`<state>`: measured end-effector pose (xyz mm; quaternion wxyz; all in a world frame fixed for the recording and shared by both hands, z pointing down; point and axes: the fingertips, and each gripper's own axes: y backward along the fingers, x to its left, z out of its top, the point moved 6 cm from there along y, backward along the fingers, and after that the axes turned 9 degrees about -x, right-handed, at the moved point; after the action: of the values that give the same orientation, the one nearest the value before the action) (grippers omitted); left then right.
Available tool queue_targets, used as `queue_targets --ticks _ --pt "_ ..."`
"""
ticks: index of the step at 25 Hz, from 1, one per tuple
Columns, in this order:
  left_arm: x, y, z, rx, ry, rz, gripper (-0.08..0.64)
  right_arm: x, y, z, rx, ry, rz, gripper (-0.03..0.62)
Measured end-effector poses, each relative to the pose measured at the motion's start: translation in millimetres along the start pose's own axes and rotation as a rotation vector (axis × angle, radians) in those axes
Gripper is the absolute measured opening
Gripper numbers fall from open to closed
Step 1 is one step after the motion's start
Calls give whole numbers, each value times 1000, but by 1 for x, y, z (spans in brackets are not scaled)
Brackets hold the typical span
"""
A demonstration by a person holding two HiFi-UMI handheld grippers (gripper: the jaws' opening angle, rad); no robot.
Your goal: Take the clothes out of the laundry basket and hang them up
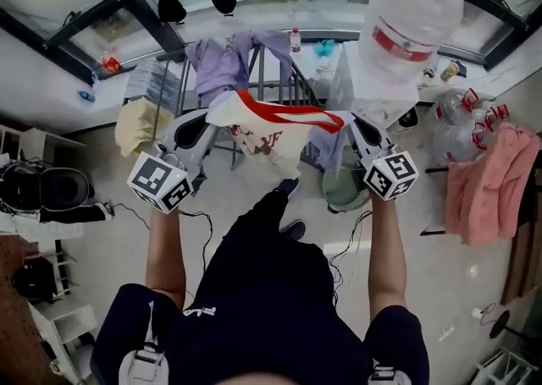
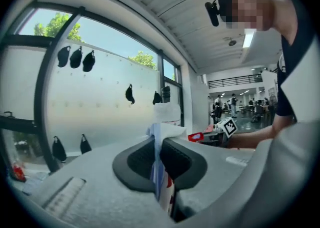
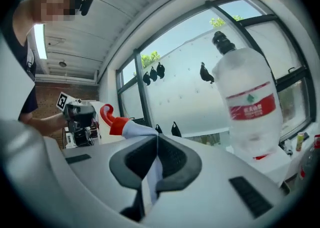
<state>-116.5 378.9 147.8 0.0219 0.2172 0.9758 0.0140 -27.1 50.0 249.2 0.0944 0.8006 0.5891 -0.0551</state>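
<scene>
Person (image 1: pixel 262 290) lower centre | left gripper (image 1: pixel 203 125) clamped on white red-trimmed garment (image 1: pixel 271 134), centre-left | right gripper (image 1: pixel 357 129) clamped on same garment, centre-right | water bottle (image 1: pixel 411 19) upper right

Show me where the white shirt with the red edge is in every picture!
Head view: the shirt hangs in the upper middle, stretched between the left tool and the right tool.
Left gripper view: bottom middle, pinched in the shut jaws.
Right gripper view: bottom middle, pinched in the shut jaws, red edge trailing left.
Shared landmark: the big water bottle with a red label.
</scene>
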Motion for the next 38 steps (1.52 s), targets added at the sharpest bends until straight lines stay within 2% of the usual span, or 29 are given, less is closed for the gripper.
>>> queue_targets --ticks 6,10,15,20,27,33,36,38 --pt "20 96 -8 24 -11 226 32 67 -32 29 101 11 155 5" --pt "29 149 -17 22 -25 338 32 114 -41 40 127 33 219 5" --pt "51 202 -30 24 20 438 32 163 -66 40 170 69 255 5" --pt "82 229 -36 36 2 487 32 183 -105 27 228 41 171 5" --pt "157 220 -51 91 -47 534 32 203 -161 27 254 133 27 5" --pt "231 165 -51 76 -76 475 34 178 -215 35 256 144 -108 5" --pt "268 126 -70 106 -118 449 34 148 -247 23 294 132 -169 5" --pt "287 100 -89 133 -102 429 34 124 -267 9 322 107 -211 5"
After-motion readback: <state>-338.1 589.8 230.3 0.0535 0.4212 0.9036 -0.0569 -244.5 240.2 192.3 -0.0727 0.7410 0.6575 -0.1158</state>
